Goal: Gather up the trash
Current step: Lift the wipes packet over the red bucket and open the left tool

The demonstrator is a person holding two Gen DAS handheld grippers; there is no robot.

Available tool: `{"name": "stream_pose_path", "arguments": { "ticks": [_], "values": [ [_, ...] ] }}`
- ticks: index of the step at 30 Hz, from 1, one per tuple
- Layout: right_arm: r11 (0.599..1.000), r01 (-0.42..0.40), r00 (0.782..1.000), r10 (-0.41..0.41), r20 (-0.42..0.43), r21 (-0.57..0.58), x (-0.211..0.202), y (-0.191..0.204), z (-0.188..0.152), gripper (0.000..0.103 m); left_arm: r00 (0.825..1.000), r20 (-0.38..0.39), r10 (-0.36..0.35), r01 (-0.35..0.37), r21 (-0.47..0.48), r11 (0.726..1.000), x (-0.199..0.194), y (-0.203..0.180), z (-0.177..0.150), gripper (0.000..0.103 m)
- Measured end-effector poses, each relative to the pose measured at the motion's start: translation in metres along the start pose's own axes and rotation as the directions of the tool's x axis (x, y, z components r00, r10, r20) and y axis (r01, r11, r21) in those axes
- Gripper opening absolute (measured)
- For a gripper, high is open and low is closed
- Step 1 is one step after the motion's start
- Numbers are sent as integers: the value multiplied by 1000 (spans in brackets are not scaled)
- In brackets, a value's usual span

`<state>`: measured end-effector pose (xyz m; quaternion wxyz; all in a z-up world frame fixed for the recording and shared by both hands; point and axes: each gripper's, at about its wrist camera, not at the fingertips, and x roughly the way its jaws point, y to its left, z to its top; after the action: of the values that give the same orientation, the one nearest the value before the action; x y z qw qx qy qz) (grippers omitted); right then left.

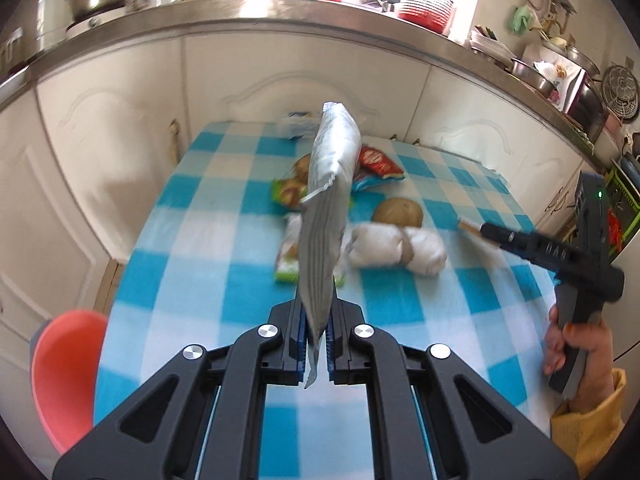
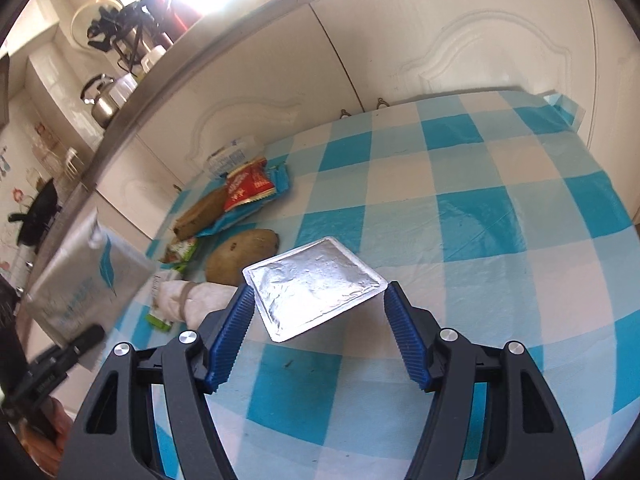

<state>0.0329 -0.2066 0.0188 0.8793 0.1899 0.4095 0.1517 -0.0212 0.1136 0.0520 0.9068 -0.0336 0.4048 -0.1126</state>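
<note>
Left wrist view: the left tongs (image 1: 318,344) occupy the lower centre of the frame, clenched on the bottom edge of a silver pouch (image 1: 326,216), which stands upright above the desk (image 1: 400,312). The desk carries a blue-and-white checked cloth.

Behind the pouch, at frame centre, lie a white wrapped bundle (image 1: 396,250) and a green wrapper (image 1: 288,260). Just beyond the bundle sits a brown potato (image 1: 398,212). Further up lies a red snack packet (image 1: 378,164) on a blue wrapper. At the left edge, beside the desk, an orange bin (image 1: 68,376) shows; its contents cannot be determined.

At the right edge, a hand (image 1: 568,344) in a yellow sleeve holds the right tongs' handle.

Right wrist view: the right tongs (image 2: 320,328) are released, jaws apart. A flat foil packet (image 2: 314,286) lies on the desk between the fingertips, untouched by either pad. The potato and wrappers lie beyond it at centre left.

At the far top, pots stand on a steel-edged counter (image 1: 280,16).
</note>
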Motion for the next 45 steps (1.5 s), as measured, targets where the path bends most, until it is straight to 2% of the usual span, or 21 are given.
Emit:
{"name": "stream_pose_path", "arguments": {
  "ticks": [5, 10, 16, 21, 28, 33, 40, 45],
  "values": [
    [990, -107, 994, 108, -6, 88, -4, -6, -2, 68, 1000, -18, 26, -26, -40, 999, -14, 23, -21, 9],
    [963, -210, 977, 214, -3, 167, -7, -8, -7, 68, 999, -19, 48, -49, -75, 996, -29, 48, -34, 9],
    [907, -335, 937, 349, -10, 256, -4, -4, -16, 68, 998, -16, 68, -70, -116, 991, -43, 71, -48, 9],
    [877, -400, 907, 421, -26, 268, -4, 15, -20, 68, 996, -18, 86, -88, -152, 984, -53, 91, -61, 9],
    [869, -448, 878, 472, -80, 212, -4, 64, -30, 68, 992, -18, 129, -129, -220, 967, -71, 124, -79, 9],
    [865, -477, 856, 497, -144, 154, 0, 109, -40, 68, 985, -26, 172, -172, -283, 944, -83, 154, -97, 9],
    [844, -531, 806, 529, -264, 70, 14, 184, -58, 68, 978, -53, 199, -205, -364, 908, -87, 194, -122, 9],
    [832, -555, 778, 515, -360, -10, 29, 237, -74, 68, 977, -79, 198, -213, -392, 895, -77, 213, -138, 9]
  ]
}}
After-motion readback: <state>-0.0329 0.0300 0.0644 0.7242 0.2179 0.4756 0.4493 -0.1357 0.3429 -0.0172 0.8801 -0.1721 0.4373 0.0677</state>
